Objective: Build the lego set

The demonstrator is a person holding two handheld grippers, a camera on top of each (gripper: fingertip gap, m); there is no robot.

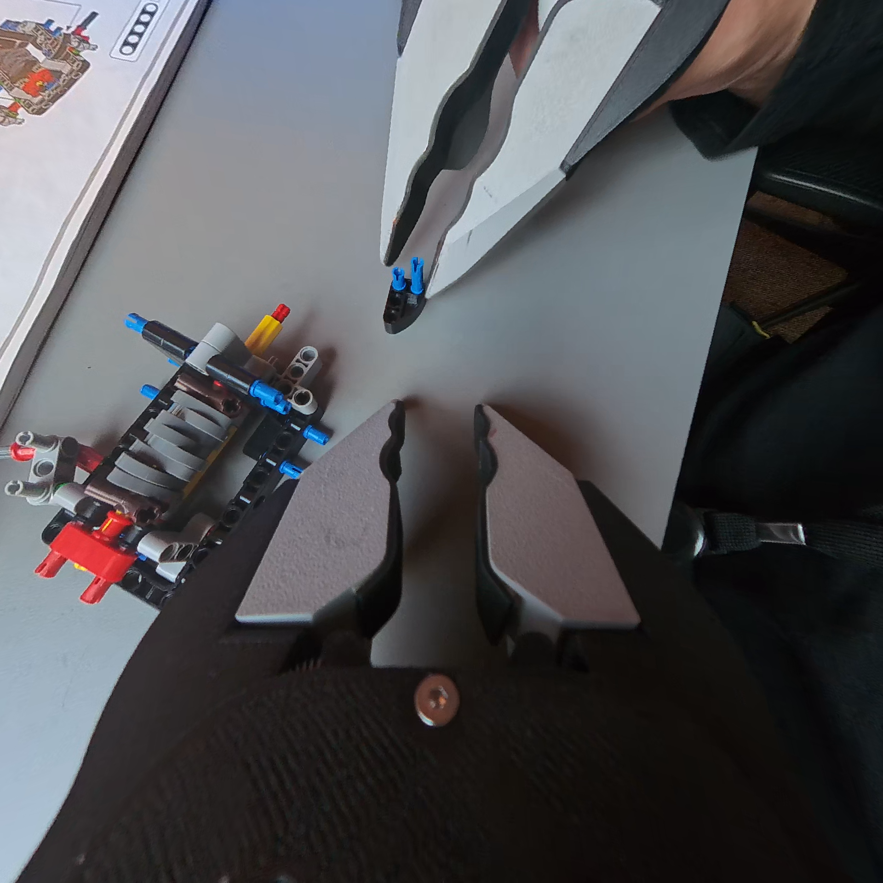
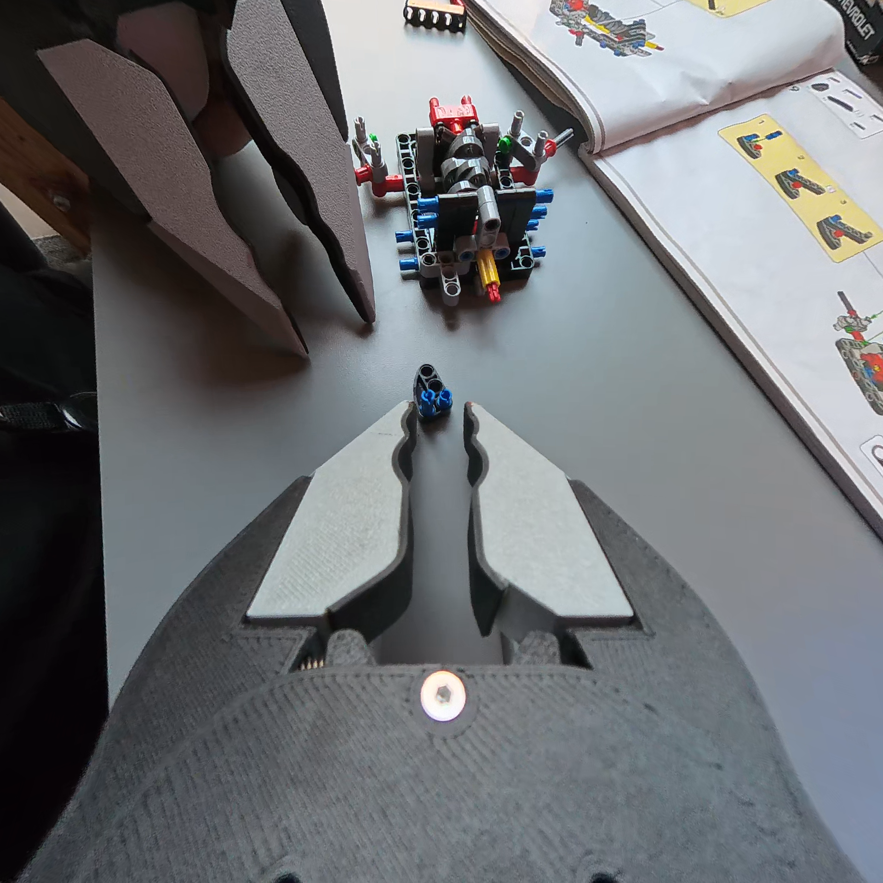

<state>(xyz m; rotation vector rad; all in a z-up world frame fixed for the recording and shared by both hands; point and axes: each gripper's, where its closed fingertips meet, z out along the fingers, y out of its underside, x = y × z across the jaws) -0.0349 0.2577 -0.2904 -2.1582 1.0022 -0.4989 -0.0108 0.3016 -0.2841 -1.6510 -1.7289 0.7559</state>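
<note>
1. The right gripper (image 2: 437, 406) is standing with its jaws apart by a narrow gap and is holding nothing. Its tips are resting low over the grey table (image 2: 621, 430), just beside a small black piece (image 2: 428, 384) with two blue pins (image 2: 437, 397).
2. The left gripper (image 1: 439, 408) is also standing apart and empty, a little wider, with only bare table between its fingers (image 1: 334, 516).
3. The small black piece is lying on the table just past the right gripper's tips, a little toward its left fingertip; whether a fingertip is touching it I cannot tell. In the left wrist view the pins (image 1: 408, 277) are sticking up between those tips.
4. The half-built model (image 2: 470, 200) is sitting farther on the table, apart from both grippers. It is showing a black frame, grey curved parts, blue pins, a red block and a yellow axle.
5. Only the right wrist view is showing the open instruction booklet (image 2: 716, 167) at the far right with its yellow step boxes, a black box (image 2: 860, 33) with white brand lettering at the corner, and a black comb-like part (image 2: 436, 13) at the far edge.
6. Only the left wrist view is showing the person's wrist and dark sleeve (image 1: 788, 71) behind the right gripper.
7. The booklet pages are carrying drawings and small printed marks.
</note>
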